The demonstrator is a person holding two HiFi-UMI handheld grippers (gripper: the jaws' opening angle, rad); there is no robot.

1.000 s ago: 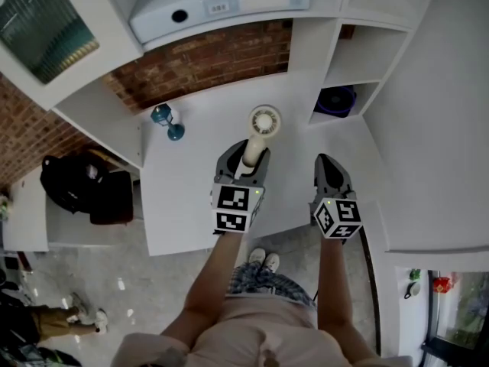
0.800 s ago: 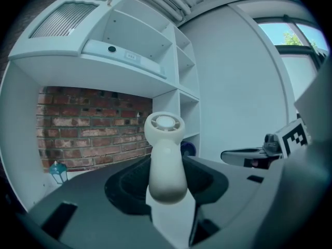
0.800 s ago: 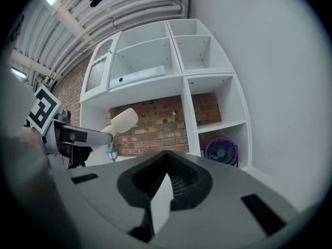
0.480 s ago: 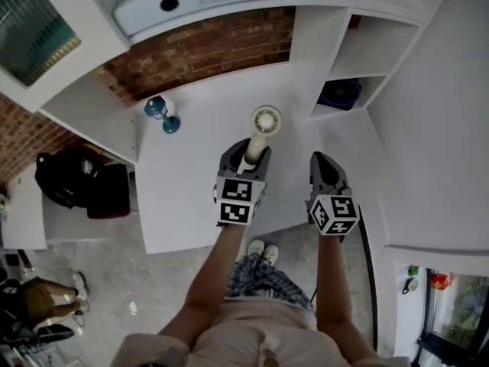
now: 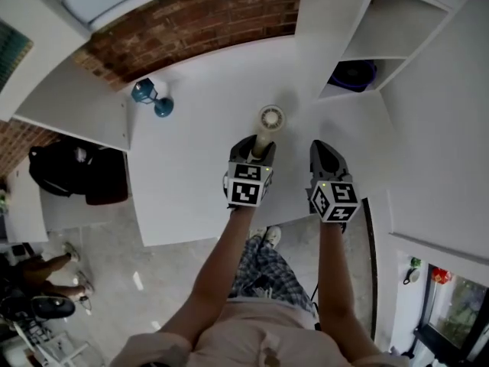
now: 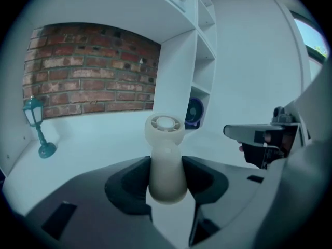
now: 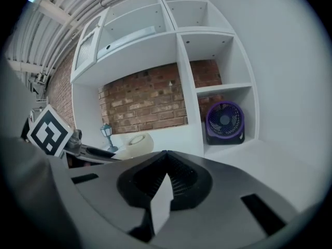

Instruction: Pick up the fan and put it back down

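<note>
White counter (image 5: 195,159), left claw (image 6: 166,176) clamping cream fan (image 6: 165,135); right claw (image 7: 165,184) closed, empty

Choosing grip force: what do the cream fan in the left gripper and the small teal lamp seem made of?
Cream fan: probably moulded plastic, matte; smooth, evenly coloured, rounded edges. Teal lamp: painted metal or plastic, can't tell; thin post, even teal colour.
</note>
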